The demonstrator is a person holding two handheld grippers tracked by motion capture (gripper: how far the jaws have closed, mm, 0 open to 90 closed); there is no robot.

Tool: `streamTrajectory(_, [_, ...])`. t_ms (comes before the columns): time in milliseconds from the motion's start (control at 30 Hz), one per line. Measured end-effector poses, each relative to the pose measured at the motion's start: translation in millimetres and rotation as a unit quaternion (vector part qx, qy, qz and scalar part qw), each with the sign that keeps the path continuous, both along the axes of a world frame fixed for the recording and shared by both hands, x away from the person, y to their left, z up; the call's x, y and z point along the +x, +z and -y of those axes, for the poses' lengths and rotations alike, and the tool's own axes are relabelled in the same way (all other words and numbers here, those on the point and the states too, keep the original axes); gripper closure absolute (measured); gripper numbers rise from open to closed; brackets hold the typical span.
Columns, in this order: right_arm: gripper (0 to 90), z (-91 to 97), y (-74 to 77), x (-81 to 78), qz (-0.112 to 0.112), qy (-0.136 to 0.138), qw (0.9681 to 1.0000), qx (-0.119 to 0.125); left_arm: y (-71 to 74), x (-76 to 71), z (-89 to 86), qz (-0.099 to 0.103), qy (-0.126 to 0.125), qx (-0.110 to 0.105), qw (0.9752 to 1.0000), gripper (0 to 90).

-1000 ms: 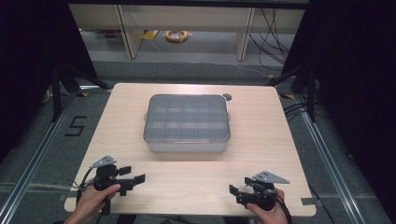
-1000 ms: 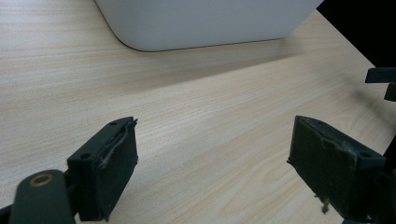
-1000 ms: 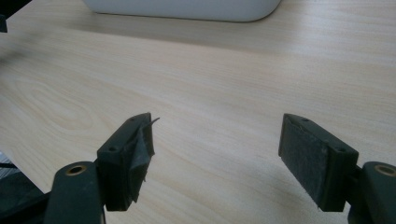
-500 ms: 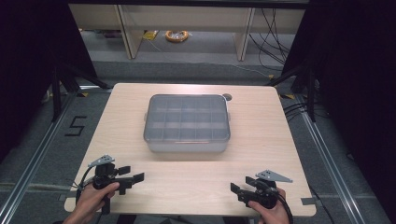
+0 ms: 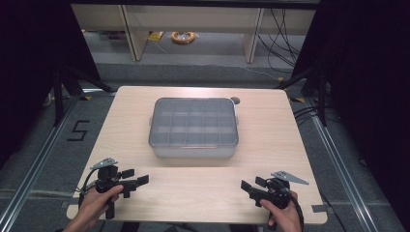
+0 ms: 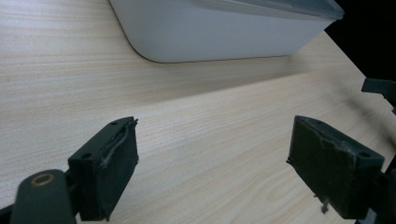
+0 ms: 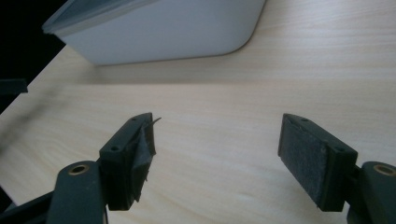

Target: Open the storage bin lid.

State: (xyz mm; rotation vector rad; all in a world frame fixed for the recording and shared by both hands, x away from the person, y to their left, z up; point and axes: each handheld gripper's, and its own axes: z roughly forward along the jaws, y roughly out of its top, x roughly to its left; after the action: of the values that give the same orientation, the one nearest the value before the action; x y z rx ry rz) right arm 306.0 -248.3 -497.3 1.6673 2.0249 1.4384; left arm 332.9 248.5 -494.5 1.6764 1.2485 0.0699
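- The left gripper (image 5: 138, 180) sits at the lower left of the high view, near the table's front edge, jaws spread wide with nothing between them; its own view shows bare wood between the two black pads (image 6: 109, 172).
- The right gripper (image 5: 247, 187) sits at the lower right of the high view, jaws likewise wide and empty, and its own view shows bare board between its pads (image 7: 130, 158).
- Each is gripped by a hand (image 5: 94, 205) coming in from the bottom edge of the high view, and each points inward, toward the other.
- The compartment box (image 5: 193, 128), grey and translucent with a closed lid, lies at the centre of the high view on the wooden table (image 5: 270, 140), well apart from both grippers. It shows at the top of both gripper views as a rounded pale corner (image 6: 210, 32).
- The grid of cells shows through the lid; whether anything lies in them I cannot tell from here.
- A small dark round mark (image 5: 235, 100) sits just beyond the box's far right corner.
- The step in hand looks like the approach to the box. To do it well, I would bring both grippers forward evenly, keep the jaws wide until they reach the box's edges, and take hold at matching points on its two sides so the box does not skew or slide.
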Motion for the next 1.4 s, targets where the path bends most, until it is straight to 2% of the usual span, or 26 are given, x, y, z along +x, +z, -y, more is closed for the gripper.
streamTrajectory(33, [28.3,-0.5,1.5,0.6,-0.016,-0.012,0.9997,0.014,0.1,0.3,-0.3,-0.003,0.001,-0.001,1.0,14.7])
streamTrajectory(167, [28.5,6.0,-2.5,9.9,0.006,-0.011,0.9999,0.006,0.0,2.1,-1.1,-0.01,0.008,-0.006,0.9999,14.7])
streamTrajectory(200, [28.6,5.5,-1.7,11.9,0.003,-0.011,0.9998,0.015,0.0,2.7,-0.9,-0.006,0.012,-0.007,0.9999,14.7])
streamTrajectory(300, [28.6,4.7,-1.6,13.7,0.0,-0.01,0.9998,0.016,1.1,4.9,-1.8,-0.008,0.01,-0.009,0.9999,14.8])
streamTrajectory(333, [28.6,2.6,-0.1,12.6,-0.017,-0.015,0.9994,0.026,1.6,5.5,-1.8,-0.008,0.016,-0.008,0.9998,14.8])
streamTrajectory(367, [28.6,2.4,-0.8,14.6,-0.013,-0.013,0.9995,0.025,1.1,6.2,-1.9,-0.005,0.019,-0.011,0.9997,14.8])
streamTrajectory(400, [28.6,4.1,-1.1,16.1,-0.006,-0.009,0.9999,0.012,1.5,7.0,-3.3,-0.006,0.014,-0.006,0.9999,14.8])
streamTrajectory(467, [28.2,2.1,-0.3,21.2,-0.015,-0.015,0.9991,0.036,0.9,6.9,-1.8,0.002,0.022,-0.002,0.9997,14.8])
streamTrajectory(500, [28.2,2.1,-0.3,21.2,-0.015,-0.015,0.9991,0.036,0.8,7.3,-2.2,0.002,0.019,-0.001,0.9998,14.8])
streamTrajectory(533, [28.0,3.5,0.1,28.1,0.0,-0.012,0.9995,0.028,1.4,8.4,-2.7,-0.002,0.013,-0.003,0.9999,14.8])
streamTrajectory(567, [28.0,3.5,0.1,28.1,0.0,-0.012,0.9995,0.028,1.7,9.0,-2.4,0.0,0.014,-0.006,0.9999,14.8])
streamTrajectory(600, [27.8,2.2,3.2,28.8,-0.011,-0.015,0.999,0.04,2.3,9.9,-2.7,0.004,0.011,-0.003,0.9999,14.8])
streamTrajectory(633, [27.5,2.8,3.6,33.5,0.004,-0.012,0.9994,0.032,2.8,10.6,-2.9,0.005,0.01,-0.002,0.9999,14.8])
streamTrajectory(733, [27.1,1.4,10.0,39.6,-0.001,-0.007,0.9988,0.048,5.2,12.6,-3.6,0.003,0.015,-0.008,0.9999,14.8])
streamTrajectory(767, [26.8,1.3,10.8,41.9,-0.003,-0.007,0.999,0.045,5.4,13.8,-4.7,0.003,0.012,-0.009,0.9999,14.8])
streamTrajectory(800, [26.3,0.0,11.9,43.1,-0.009,-0.005,0.9985,0.055,4.7,14.8,-4.2,0.005,0.018,-0.016,0.9997,14.8])
streamTrajectory(833, [26.0,1.5,10.7,46.1,-0.003,-0.005,0.9986,0.052,3.9,16.0,-5.1,0.006,0.02,-0.014,0.9997,14.8])
streamTrajectory(867, [25.8,0.7,10.9,47.1,-0.014,-0.012,0.998,0.061,3.2,17.0,-6.0,0.003,0.023,-0.013,0.9996,14.9])
streamTrajectory(933, [24.6,2.9,9.2,53.0,-0.004,-0.005,0.9985,0.055,1.9,18.2,-7.1,-0.002,0.024,-0.017,0.9996,14.9])
streamTrajectory(1000, [23.5,2.5,10.7,54.5,-0.007,-0.006,0.9983,0.057,3.0,19.3,-8.3,-0.011,0.021,-0.02,0.9995,14.8])
streamTrajectory(1033, [23.5,3.7,10.9,57.3,0.0,-0.005,0.9986,0.052,3.4,19.8,-7.8,-0.005,0.027,-0.021,0.9994,14.9])
streamTrajectory(1100, [23.5,2.8,14.5,60.0,-0.007,-0.005,0.998,0.062,5.3,21.5,-9.4,-0.005,0.022,-0.023,0.9995,14.8])
streamTrajectory(1167, [23.6,0.8,18.2,63.2,-0.013,-0.009,0.9974,0.071,6.9,24.3,-9.9,-0.003,0.032,-0.028,0.9991,14.8])
streamTrajectory(1267, [24.0,1.1,22.1,75.1,0.005,-0.006,0.998,0.063,9.8,29.7,-12.6,-0.004,0.037,-0.029,0.9989,14.8])
streamTrajectory(1367, [24.1,1.3,25.7,81.0,0.006,-0.007,0.9979,0.064,12.5,34.6,-12.4,-0.002,0.043,-0.036,0.9984,14.8])
streamTrajectory(1400, [24.1,0.2,28.8,82.7,0.0,-0.013,0.9976,0.068,13.3,36.5,-14.9,-0.002,0.033,-0.022,0.9992,14.8])
